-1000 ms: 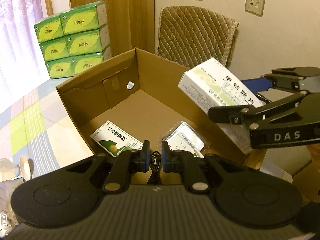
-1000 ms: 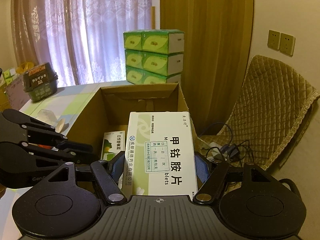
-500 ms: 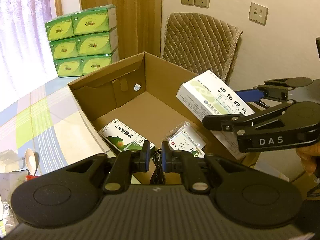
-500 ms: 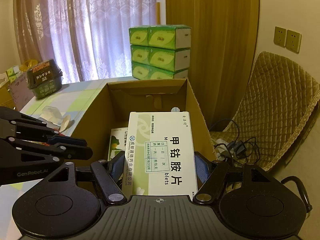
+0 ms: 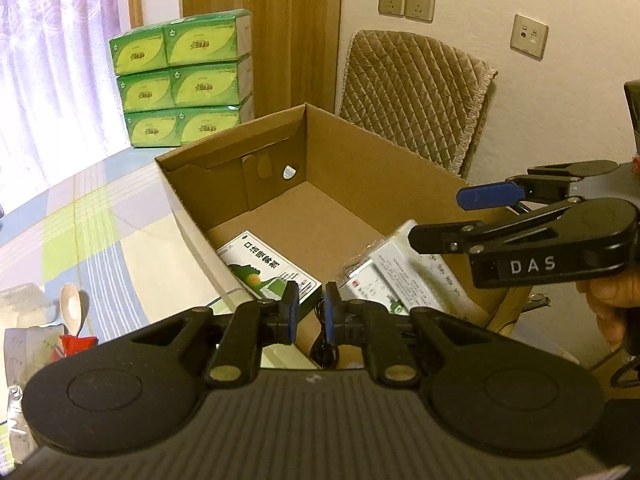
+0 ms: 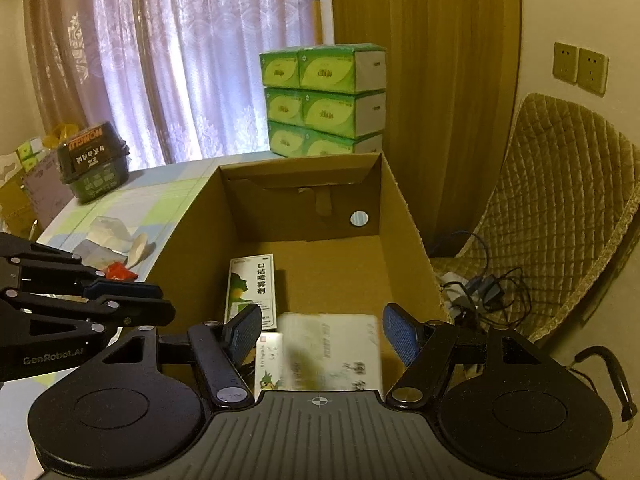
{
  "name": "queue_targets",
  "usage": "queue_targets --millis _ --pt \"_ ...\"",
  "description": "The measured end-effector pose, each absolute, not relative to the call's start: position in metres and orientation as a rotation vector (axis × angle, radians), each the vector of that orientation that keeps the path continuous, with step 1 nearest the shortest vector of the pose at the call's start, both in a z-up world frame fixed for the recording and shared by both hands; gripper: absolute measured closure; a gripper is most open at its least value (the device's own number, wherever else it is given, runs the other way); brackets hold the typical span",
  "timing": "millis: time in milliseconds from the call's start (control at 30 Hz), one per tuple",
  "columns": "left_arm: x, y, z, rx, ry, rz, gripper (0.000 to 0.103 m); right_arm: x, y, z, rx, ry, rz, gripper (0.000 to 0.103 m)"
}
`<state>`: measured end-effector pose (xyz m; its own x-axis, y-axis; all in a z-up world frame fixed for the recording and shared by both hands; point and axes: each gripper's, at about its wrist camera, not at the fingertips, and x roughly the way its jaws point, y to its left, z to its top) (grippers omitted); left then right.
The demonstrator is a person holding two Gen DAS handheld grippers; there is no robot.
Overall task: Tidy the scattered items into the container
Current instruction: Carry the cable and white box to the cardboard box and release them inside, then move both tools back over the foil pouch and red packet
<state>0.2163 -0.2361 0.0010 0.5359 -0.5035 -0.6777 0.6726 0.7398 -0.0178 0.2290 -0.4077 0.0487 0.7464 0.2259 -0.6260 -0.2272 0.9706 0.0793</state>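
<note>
Our right gripper (image 6: 320, 336) has its fingers spread wide with nothing between them; the white medicine box (image 6: 332, 354) sits blurred just below them, inside the cardboard box (image 6: 404, 216) at its near end, so we judge it released and dropping or just landed. Our left gripper (image 5: 307, 314) has its fingers narrowed to a slim gap; a thin black cable shows in that gap, but we cannot tell whether it is pinched. In the cardboard box so far: the white medicine box, a green-and-white spray carton (image 6: 252, 286) flat on the floor of it, and a small clear-wrapped packet (image 6: 269, 364) beside the white one. Left to do, as far as we can see: loose stuff on the counter (image 5: 100, 232) to the left of the box, namely a spoon (image 5: 71, 310), a red wrapper (image 5: 76, 344), a clear plastic piece (image 6: 108, 230) and a dark lidded tub (image 6: 94, 160) farther back. So we judge the job partway, roughly three in, several out. The counter has a pastel plaid cloth. Room: lilac curtains, a stack of green tissue packs (image 5: 184, 76), wood panel, a quilted chair (image 5: 416, 96) behind the box, wall sockets, cables on the floor.
</note>
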Motion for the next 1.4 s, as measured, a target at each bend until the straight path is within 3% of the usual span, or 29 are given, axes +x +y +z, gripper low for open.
queue_targets --millis 300,567,767,933,1000,1033,1167,1400 --pt "0.211 -0.228 0.005 0.243 0.716 -0.698 0.092 0.223 -0.405 0.053 -0.016 0.685 0.243 0.030" --pt "0.193 -0.205 0.013 0.176 0.710 -0.656 0.080 0.211 -0.401 0.069 -0.021 0.653 0.241 0.030" --pt "0.174 -0.169 0.014 0.113 0.715 -0.586 0.058 0.200 -0.383 0.084 -0.028 0.626 0.276 0.030" --pt "0.155 -0.131 0.012 0.087 0.719 -0.515 0.027 0.188 -0.357 0.093 -0.033 0.611 0.331 0.029" --pt "0.148 -0.115 0.010 0.088 0.720 -0.486 0.017 0.182 -0.343 0.096 -0.042 0.603 0.359 0.001" --pt "0.144 -0.107 0.009 0.088 0.720 -0.470 0.011 0.177 -0.336 0.097 -0.045 0.585 0.373 0.001" --pt "0.128 -0.073 0.008 0.082 0.709 -0.393 0.002 0.166 -0.301 0.100 -0.083 0.571 0.455 0.001" --pt "0.112 -0.014 0.000 0.058 0.729 -0.273 0.001 0.153 -0.247 0.091 -0.130 0.589 0.562 0.001"
